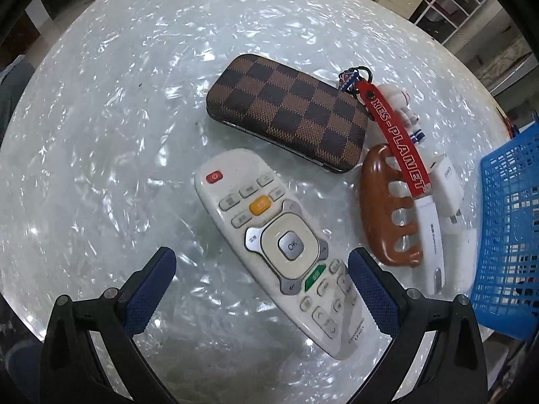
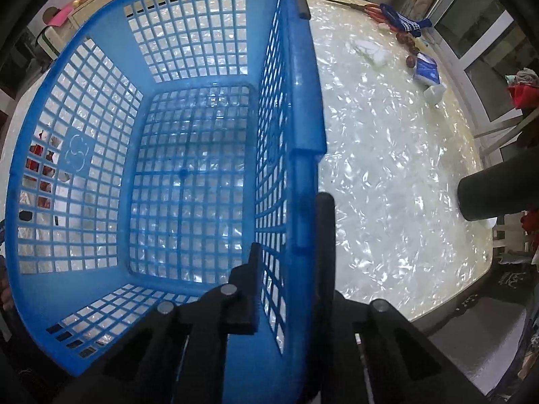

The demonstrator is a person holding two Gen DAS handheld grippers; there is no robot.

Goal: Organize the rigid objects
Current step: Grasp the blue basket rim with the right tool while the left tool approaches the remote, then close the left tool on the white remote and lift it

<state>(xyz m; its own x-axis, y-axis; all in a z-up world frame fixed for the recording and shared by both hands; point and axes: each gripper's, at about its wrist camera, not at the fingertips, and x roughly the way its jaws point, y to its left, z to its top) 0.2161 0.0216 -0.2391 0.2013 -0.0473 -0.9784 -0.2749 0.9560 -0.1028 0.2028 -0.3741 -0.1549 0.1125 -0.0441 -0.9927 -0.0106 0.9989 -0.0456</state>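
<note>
In the left wrist view my left gripper (image 1: pixel 261 266) is open, its jaws on either side of the lower half of a white remote control (image 1: pixel 279 239) lying on the pearly table. Beyond it lie a brown checkered case (image 1: pixel 289 111), a brown wooden comb-like piece (image 1: pixel 387 212), a red XES-PLANET strap (image 1: pixel 397 141), a white stick (image 1: pixel 433 239) and a white charger plug (image 1: pixel 448 185). A blue basket (image 1: pixel 508 222) stands at the right. In the right wrist view my right gripper (image 2: pixel 291 232) is shut on the right wall of the empty blue basket (image 2: pixel 303 101).
At the far right of the table lie scissors with orange handles (image 2: pixel 367 8), a blue striped cloth (image 2: pixel 407 25), a blue-and-white packet (image 2: pixel 427 72) and small brown round things. A dark cylinder (image 2: pixel 488 195) juts in at the right edge. Shelves stand beyond the table.
</note>
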